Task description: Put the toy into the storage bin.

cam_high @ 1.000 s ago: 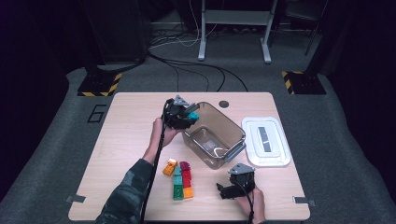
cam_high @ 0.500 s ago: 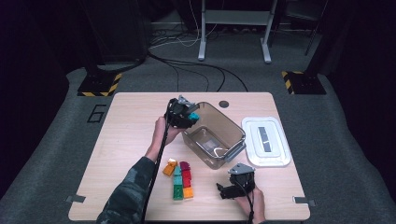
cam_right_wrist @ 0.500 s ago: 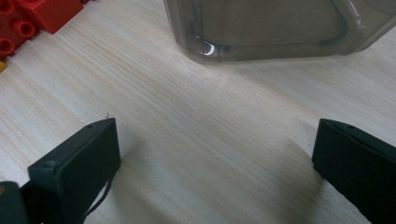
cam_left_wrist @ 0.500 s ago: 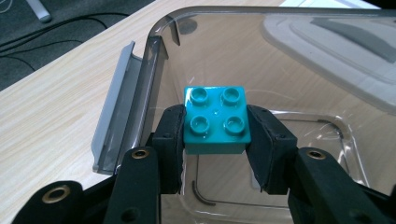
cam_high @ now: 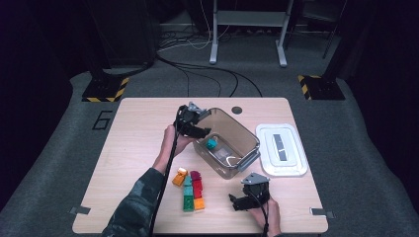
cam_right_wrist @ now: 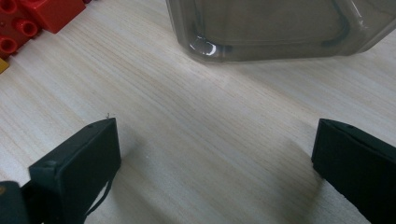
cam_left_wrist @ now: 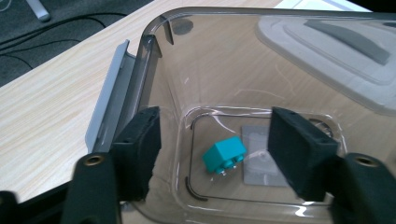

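A clear plastic bin (cam_high: 249,141) stands at the table's middle, and a teal brick (cam_high: 211,143) (cam_left_wrist: 224,155) lies on its floor. My left gripper (cam_high: 201,129) (cam_left_wrist: 215,142) hangs over the bin's left rim; its jaws have just been opening and stand apart with nothing between them, the teal brick below. A cluster of bricks (cam_high: 191,188), orange, red, teal and green, lies on the table in front of the bin. My right gripper (cam_high: 237,201) (cam_right_wrist: 212,163) rests near the table's front edge, open over bare wood, with the bin's corner (cam_right_wrist: 261,28) ahead.
The bin's white lid (cam_high: 280,149) lies flat to the right of the bin. A dark round hole (cam_high: 236,109) sits in the tabletop behind the bin. Red bricks (cam_right_wrist: 28,18) edge the right gripper view's top left.
The teal brick left my left gripper's jaws and now lies on the bin's floor. The jaws have parted. Neither hand has shifted.
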Motion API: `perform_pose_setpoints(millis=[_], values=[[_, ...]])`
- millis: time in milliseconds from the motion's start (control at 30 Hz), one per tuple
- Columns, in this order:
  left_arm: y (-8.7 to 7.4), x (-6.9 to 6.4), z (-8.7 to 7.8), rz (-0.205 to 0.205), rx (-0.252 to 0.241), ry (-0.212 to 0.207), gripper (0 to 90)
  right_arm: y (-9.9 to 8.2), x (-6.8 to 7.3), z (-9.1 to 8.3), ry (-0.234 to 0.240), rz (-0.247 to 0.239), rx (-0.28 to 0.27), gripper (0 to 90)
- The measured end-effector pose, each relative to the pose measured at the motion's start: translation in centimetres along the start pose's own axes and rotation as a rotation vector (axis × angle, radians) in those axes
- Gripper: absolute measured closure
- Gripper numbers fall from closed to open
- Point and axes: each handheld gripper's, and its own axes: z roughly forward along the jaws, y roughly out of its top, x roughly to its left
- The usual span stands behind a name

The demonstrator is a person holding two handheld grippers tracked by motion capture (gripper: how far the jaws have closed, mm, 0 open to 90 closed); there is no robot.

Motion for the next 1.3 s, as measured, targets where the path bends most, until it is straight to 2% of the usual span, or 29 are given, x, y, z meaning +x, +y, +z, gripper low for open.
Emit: perform_pose_setpoints(millis=[67,133,300,467,500,533,600,700,867,967,1000,1067,1100,1200,1300], values=[[-0.2,-0.2,-0.6,0.002,-0.007,-0.016,27.1,0.0,0.0,0.0,-0.001,0.000,-0.001,0.3],[-0.4,-0.5,-1.2,0.011,-0.012,-0.014,20.9,0.0,0.0,0.0,-0.003,-0.001,-0.002,0.3],[-1.3,-1.2,-3.0,0.021,-0.056,-0.028,14.1,0.0,0.0,0.0,-0.003,0.000,-0.002,0.3],[-2.3,-1.8,-4.5,0.025,-0.091,-0.019,5.5,0.0,0.0,0.0,-0.003,-0.001,-0.003,0.3],[-2.6,-1.9,-4.8,0.025,-0.096,-0.013,4.4,0.0,0.0,0.0,-0.002,-0.003,-0.001,0.3],[-2.9,-2.2,-5.2,0.038,-0.103,0.014,3.8,0.0,0.0,0.0,-0.002,-0.002,-0.002,0.3],[-3.6,-2.5,-5.6,0.044,-0.103,0.017,1.4,0.0,0.0,0.0,-0.002,-0.002,-0.002,0.4],[-4.7,-2.6,-6.2,0.050,-0.102,0.032,0.5,0.0,0.0,0.0,-0.003,-0.001,-0.001,0.3],[-7.5,-2.8,-7.2,0.016,-0.116,0.033,0.0,0.0,0.0,0.0,-0.004,0.002,-0.001,0.4],[-8.8,-2.8,-7.6,0.005,-0.127,0.060,0.0,0.0,0.0,0.0,-0.003,0.002,-0.001,0.3],[-8.8,-2.8,-7.6,0.005,-0.127,0.060,0.0,0.0,0.0,0.0,-0.004,0.002,-0.001,0.4],[-10.2,-2.6,-7.8,-0.010,-0.128,0.087,0.0,0.0,0.0,0.0,-0.004,0.000,-0.002,0.3],[-10.2,-2.6,-7.8,-0.010,-0.128,0.087,0.0,0.0,0.0,0.0,-0.004,0.000,-0.002,0.3],[-12.1,-2.3,-8.1,-0.036,-0.129,0.106,0.0,0.0,0.0,0.0,-0.005,0.002,-0.002,0.4],[-13.0,-2.3,-8.0,-0.032,-0.111,0.123,0.0,0.0,0.0,0.0,-0.005,0.002,-0.002,0.4]])
